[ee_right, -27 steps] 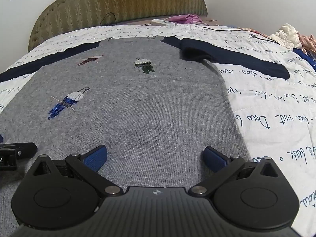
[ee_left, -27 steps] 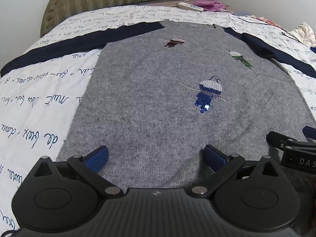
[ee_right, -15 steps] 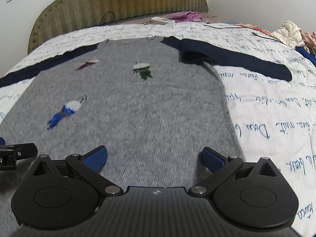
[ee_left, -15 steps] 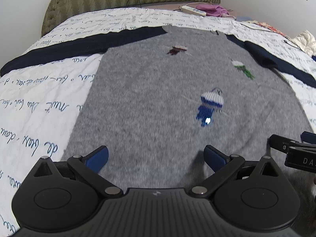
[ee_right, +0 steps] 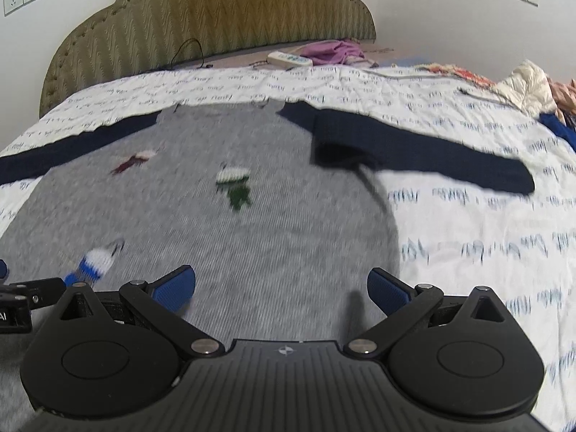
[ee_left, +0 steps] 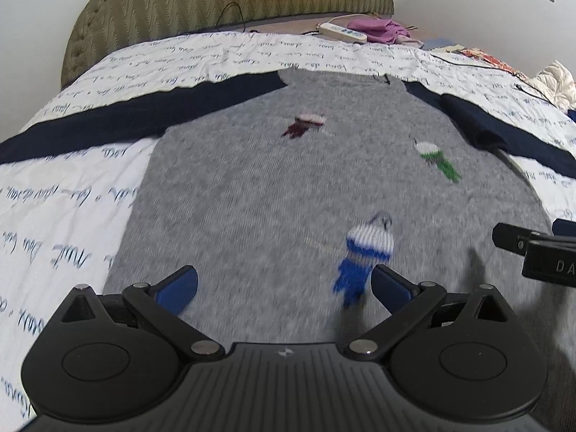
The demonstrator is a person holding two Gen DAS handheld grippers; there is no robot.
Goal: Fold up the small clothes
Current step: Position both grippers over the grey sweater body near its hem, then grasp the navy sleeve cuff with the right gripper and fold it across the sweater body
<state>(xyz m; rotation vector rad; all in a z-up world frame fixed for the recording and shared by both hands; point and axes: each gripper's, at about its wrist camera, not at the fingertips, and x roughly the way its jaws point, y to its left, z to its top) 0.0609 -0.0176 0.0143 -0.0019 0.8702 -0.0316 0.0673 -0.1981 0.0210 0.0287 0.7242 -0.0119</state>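
- A grey knitted sweater with navy sleeves (ee_left: 252,194) lies flat, front up, on a bed with a white quilt printed with blue script (ee_left: 64,223), neckline toward the olive padded headboard (ee_left: 216,3).
- The left gripper (ee_left: 284,286) hangs low over the sweater's lower half, fingers spread wide, nothing between them; a blue-and-white knitted figure (ee_left: 363,252) sits just inside its right finger.
- The right gripper (ee_right: 280,284) is likewise wide open and empty above the garment's right half, near the side edge where grey knit meets quilt.
- One navy sleeve (ee_left: 136,111) stretches straight out across the quilt; the other navy sleeve (ee_right: 414,151) is doubled back near the shoulder.
- Bare quilt borders both sides of the sweater.
- A white power strip (ee_left: 342,32) and purple cloth (ee_left: 378,28) lie by the headboard, well apart from the sweater.
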